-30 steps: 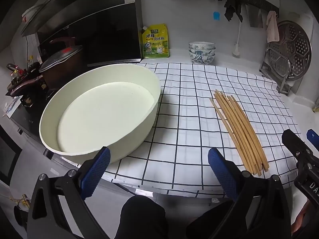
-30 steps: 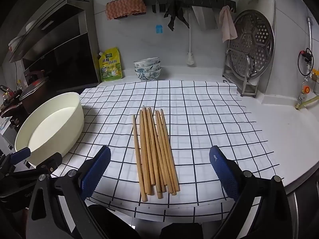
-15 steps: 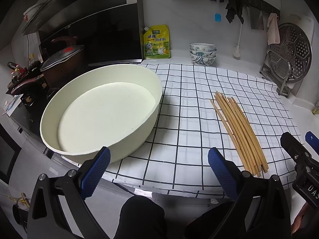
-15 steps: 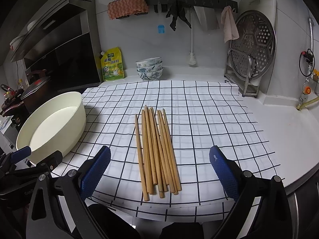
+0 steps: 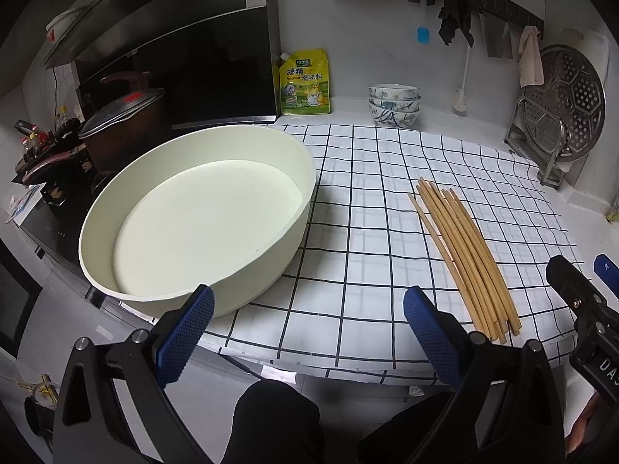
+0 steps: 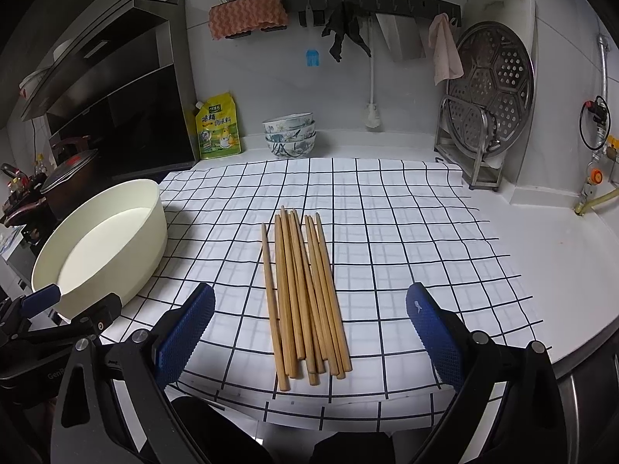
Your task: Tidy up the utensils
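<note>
Matt wooden chopsticks (image 6: 305, 294), smooth matt cream basin (image 5: 193, 212), checked cloth (image 6: 406, 239), perforated shiny metal steamer plate (image 6: 491, 89)

A yellow seasoning pouch (image 5: 305, 82) against the wall reads "鸡精调味料". The right hand-held gripper (image 5: 597, 359) body shows "DAS"; the left hand-held gripper (image 6: 58, 371) body shows "Gen".

counter (image 6: 561, 270) | checked cloth (image 6: 387, 232) | on cloth: basin (image 5: 286, 247), chopsticks (image 6: 305, 290)

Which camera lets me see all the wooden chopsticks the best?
The right wrist view. The chopsticks lie straight ahead in the middle, between the open right gripper fingers, every stick showing end to end. In the left wrist view the chopsticks sit off to the right, slanted and bunched closer together.
</note>
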Available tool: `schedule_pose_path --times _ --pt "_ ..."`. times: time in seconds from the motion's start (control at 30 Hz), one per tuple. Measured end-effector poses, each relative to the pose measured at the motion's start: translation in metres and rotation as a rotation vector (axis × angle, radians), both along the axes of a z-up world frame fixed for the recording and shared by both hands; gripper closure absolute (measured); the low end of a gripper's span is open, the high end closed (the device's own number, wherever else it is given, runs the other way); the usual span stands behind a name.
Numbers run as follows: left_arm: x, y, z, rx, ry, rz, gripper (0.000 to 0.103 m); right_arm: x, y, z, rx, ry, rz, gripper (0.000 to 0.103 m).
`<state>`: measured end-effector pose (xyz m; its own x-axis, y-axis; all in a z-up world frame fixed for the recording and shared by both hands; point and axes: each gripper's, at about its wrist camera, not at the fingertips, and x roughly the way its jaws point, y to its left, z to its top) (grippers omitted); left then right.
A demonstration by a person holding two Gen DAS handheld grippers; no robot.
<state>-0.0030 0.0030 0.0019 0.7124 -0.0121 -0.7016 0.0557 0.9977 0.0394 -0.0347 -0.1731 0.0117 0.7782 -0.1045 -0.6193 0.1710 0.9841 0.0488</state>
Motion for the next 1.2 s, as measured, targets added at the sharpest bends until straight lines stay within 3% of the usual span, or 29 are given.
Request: schedule_pose_path --times 1.2 --pt "0.0005 0.0015 -0.0028 0.005 0.004 -0.002 0.006 0.0001 -0.0001 -0.0023 0.007 0.005 0.001 0.008"
